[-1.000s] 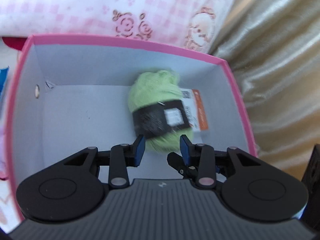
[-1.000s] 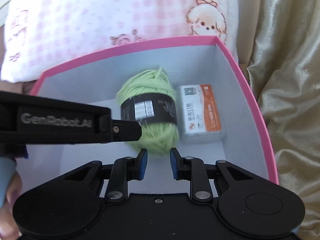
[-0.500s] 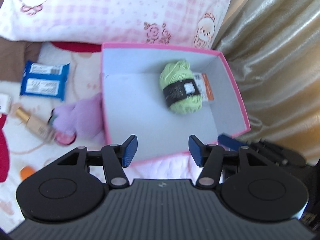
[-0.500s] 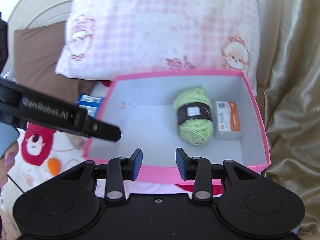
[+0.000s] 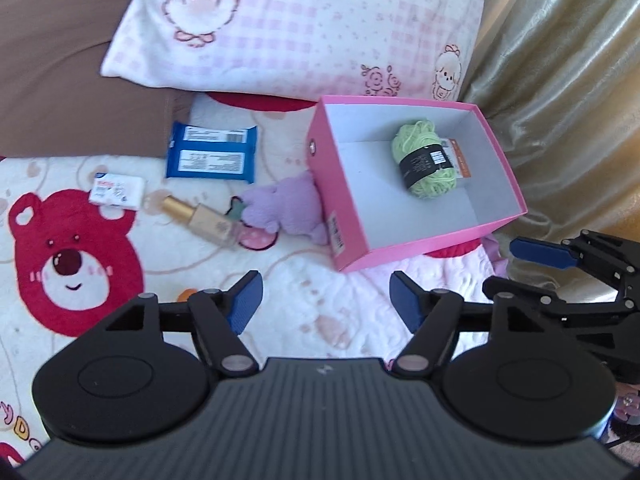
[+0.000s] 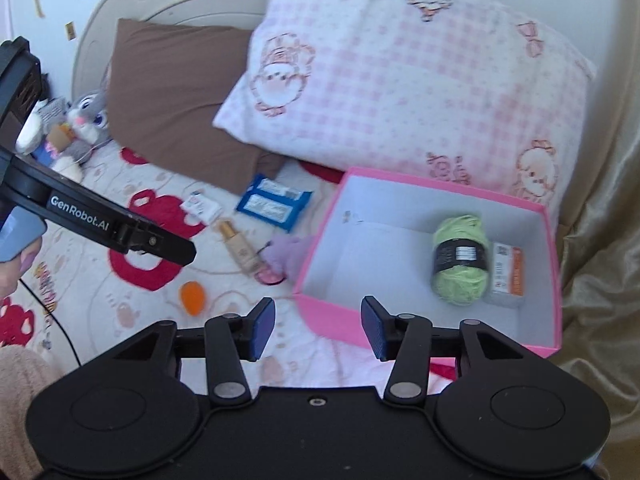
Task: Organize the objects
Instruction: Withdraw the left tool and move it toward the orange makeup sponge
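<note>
Left wrist view: the left gripper (image 5: 326,300) has just been opening, jaws wide and empty; the right gripper (image 6: 318,328) likewise. The green yarn ball (image 5: 425,159) lies in the pink box (image 5: 348,216) at the bed's (image 5: 304,280) curtain-side edge.

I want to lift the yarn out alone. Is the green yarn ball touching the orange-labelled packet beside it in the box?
Touching. In the right wrist view the green yarn ball lies against the orange-labelled packet with no box floor showing between them; the left wrist view shows the yarn overlapping the packet.

On the bed (image 5: 280,280) we see a pink box (image 5: 348,216), blue packets (image 5: 211,153), a bottle (image 5: 200,218), a purple plush (image 5: 288,210) and pillows (image 5: 304,28).
</note>
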Action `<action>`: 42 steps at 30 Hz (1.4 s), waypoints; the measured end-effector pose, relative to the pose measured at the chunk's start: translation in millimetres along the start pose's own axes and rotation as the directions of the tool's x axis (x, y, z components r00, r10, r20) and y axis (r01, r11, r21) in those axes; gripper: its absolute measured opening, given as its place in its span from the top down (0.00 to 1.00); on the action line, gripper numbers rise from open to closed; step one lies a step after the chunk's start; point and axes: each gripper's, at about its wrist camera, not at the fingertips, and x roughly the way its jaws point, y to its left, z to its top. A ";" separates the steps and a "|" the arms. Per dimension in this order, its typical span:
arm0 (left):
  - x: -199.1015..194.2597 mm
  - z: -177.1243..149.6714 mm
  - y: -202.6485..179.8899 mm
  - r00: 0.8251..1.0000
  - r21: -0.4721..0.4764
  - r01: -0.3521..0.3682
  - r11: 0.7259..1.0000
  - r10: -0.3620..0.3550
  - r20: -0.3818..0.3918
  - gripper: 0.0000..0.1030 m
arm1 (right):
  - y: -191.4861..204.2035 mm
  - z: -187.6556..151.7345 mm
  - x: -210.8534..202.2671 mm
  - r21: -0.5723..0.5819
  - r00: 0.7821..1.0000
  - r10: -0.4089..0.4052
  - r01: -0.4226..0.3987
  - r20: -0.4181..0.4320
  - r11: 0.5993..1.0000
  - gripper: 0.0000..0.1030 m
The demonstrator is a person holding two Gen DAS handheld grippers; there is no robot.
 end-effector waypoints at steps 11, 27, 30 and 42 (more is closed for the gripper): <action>5.6 -25.6 52.4 0.999 -0.055 -0.001 0.998 0.003 0.035 0.30 | 50.5 5.8 24.5 -0.072 0.991 0.133 -0.135 -0.032 0.988 0.26; 63.5 -47.3 119.6 0.996 -0.191 0.051 0.980 -0.036 0.081 0.15 | 108.2 -17.7 121.5 -0.229 0.976 0.219 -0.214 -0.004 0.950 0.24; 75.3 -54.2 142.4 0.996 -0.240 0.048 0.970 -0.030 0.079 0.14 | 119.6 -22.7 126.8 -0.290 0.970 0.240 -0.216 0.047 0.932 0.23; 115.1 -78.2 183.0 0.999 -0.298 0.041 0.954 -0.032 0.035 0.14 | 161.3 -44.5 181.3 -0.445 0.973 0.231 -0.210 -0.008 0.871 0.17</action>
